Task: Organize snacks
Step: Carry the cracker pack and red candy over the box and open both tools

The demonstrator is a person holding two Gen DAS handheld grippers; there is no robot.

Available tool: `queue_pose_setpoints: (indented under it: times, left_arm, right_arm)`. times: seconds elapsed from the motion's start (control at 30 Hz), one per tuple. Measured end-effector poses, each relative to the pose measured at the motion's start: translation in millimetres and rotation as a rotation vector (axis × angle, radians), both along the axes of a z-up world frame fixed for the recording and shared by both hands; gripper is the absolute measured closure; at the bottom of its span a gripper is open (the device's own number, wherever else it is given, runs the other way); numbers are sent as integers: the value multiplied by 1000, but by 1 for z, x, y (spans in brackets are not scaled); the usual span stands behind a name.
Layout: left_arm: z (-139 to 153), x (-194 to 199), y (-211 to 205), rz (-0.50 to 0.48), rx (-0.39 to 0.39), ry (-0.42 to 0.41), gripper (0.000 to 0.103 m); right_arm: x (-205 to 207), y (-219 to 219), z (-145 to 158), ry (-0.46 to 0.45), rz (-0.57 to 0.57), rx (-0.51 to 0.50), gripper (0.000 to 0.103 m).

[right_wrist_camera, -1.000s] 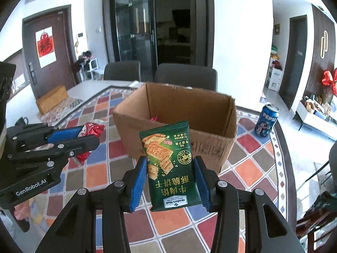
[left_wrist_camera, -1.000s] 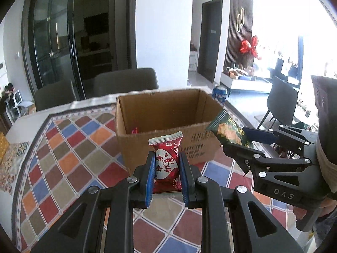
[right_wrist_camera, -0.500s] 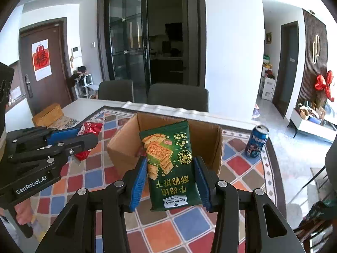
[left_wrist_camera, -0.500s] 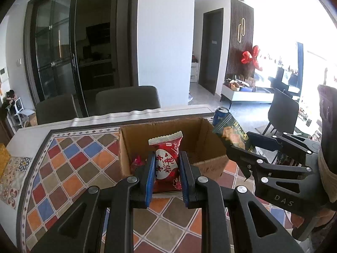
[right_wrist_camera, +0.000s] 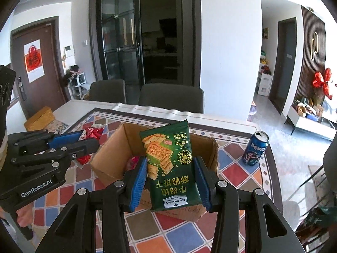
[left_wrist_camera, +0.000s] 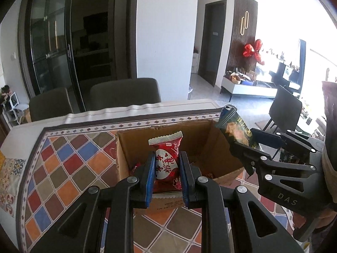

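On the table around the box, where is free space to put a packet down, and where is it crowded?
The patterned mat left of the cardboard box is bare, and so is the strip in front of it. Right of the box, the Pepsi can borders a smaller free patch. Inside the box, red packets already cover part of the bottom.

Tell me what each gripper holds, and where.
Left gripper: red snack packet, pinched by its lower side edges. Right gripper: green cracker packet, gripped likewise.

A red packet (left_wrist_camera: 167, 164), a green packet (right_wrist_camera: 171, 164), a brown box (right_wrist_camera: 111, 158) and a blue can (right_wrist_camera: 254, 148) are seen on a multicoloured diamond-patterned cloth (right_wrist_camera: 236, 175).
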State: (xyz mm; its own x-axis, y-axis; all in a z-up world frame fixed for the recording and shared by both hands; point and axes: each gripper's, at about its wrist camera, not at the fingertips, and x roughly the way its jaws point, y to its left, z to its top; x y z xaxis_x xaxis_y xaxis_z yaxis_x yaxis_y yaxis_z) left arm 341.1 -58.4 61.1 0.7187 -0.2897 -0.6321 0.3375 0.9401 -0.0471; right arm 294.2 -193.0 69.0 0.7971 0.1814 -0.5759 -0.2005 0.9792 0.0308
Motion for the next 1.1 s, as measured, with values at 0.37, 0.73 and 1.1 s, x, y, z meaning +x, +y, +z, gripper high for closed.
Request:
queue_pose_setpoints:
  times: [0.37, 0.73, 1.1]
  left_arm:
    - [-22, 37, 1, 29, -2, 75, 81]
    - [-28, 48, -2, 54, 59, 75, 64]
    - [-17, 5, 17, 111, 51, -12, 54]
  right_arm:
    - [41, 4, -17, 57, -9, -31, 57]
    - [57, 10, -27, 76, -21, -68, 55]
    - [26, 8, -21, 38, -75, -97, 31]
